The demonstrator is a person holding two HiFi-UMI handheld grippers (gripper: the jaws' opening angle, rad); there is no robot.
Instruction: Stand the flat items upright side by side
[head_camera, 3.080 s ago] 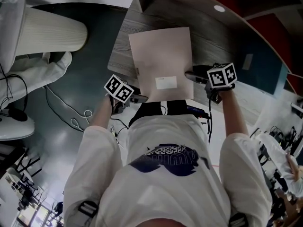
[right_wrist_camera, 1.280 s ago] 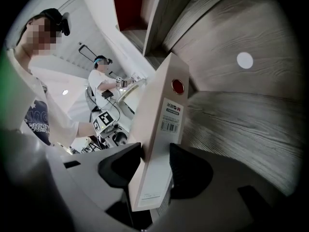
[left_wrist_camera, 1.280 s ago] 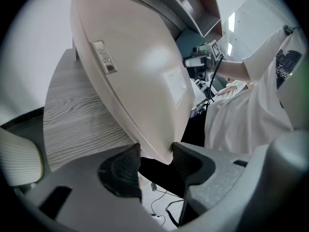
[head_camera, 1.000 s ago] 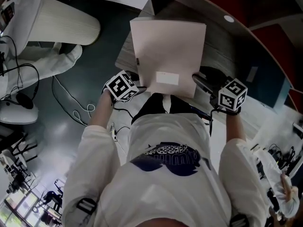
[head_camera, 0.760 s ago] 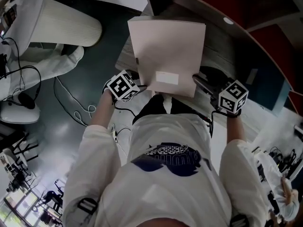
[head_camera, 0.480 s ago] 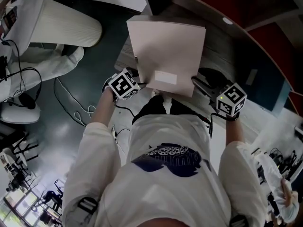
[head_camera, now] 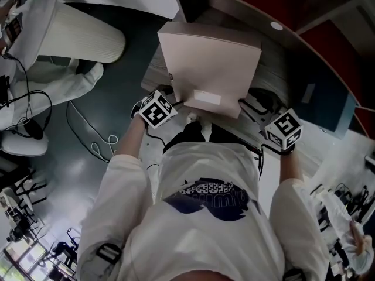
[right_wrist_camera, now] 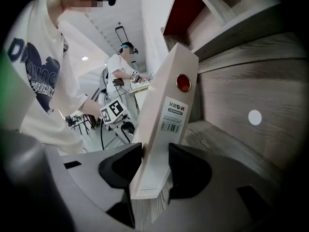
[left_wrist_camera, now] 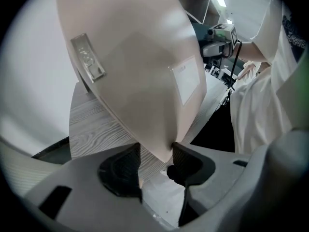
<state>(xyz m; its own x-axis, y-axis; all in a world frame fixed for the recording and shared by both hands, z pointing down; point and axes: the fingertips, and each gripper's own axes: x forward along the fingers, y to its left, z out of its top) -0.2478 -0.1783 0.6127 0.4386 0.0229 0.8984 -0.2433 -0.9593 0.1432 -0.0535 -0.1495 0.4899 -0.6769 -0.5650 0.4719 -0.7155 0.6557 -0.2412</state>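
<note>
A pale pink file binder (head_camera: pixel 211 63) stands tilted over the wood-grain desk (head_camera: pixel 275 69), its white label (head_camera: pixel 206 100) facing me. My left gripper (head_camera: pixel 179 103) is shut on the binder's near left corner. In the left gripper view that binder corner (left_wrist_camera: pixel 161 151) sits pinched in my left gripper (left_wrist_camera: pixel 155 156), with a metal clip (left_wrist_camera: pixel 88 64) on the cover. My right gripper (head_camera: pixel 249 105) is shut on the near right edge. The right gripper view shows the binder spine (right_wrist_camera: pixel 169 110), with a red finger hole (right_wrist_camera: pixel 183 82), clamped in my right gripper (right_wrist_camera: pixel 154 170).
A shelf wall with a red back (head_camera: pixel 328 16) rises behind the desk. A white round sticker (head_camera: pixel 273 26) lies on the desk. Left of the desk are a ribbed white column (head_camera: pixel 76 37), another person's white sleeve (head_camera: pixel 53 92) and loose cables (head_camera: pixel 88 133) on the dark floor.
The binder has gone from lying flat on the desk to tipped up, its far edge rising towards me. Both marker cubes have rolled, and the left gripper has shifted slightly right.
</note>
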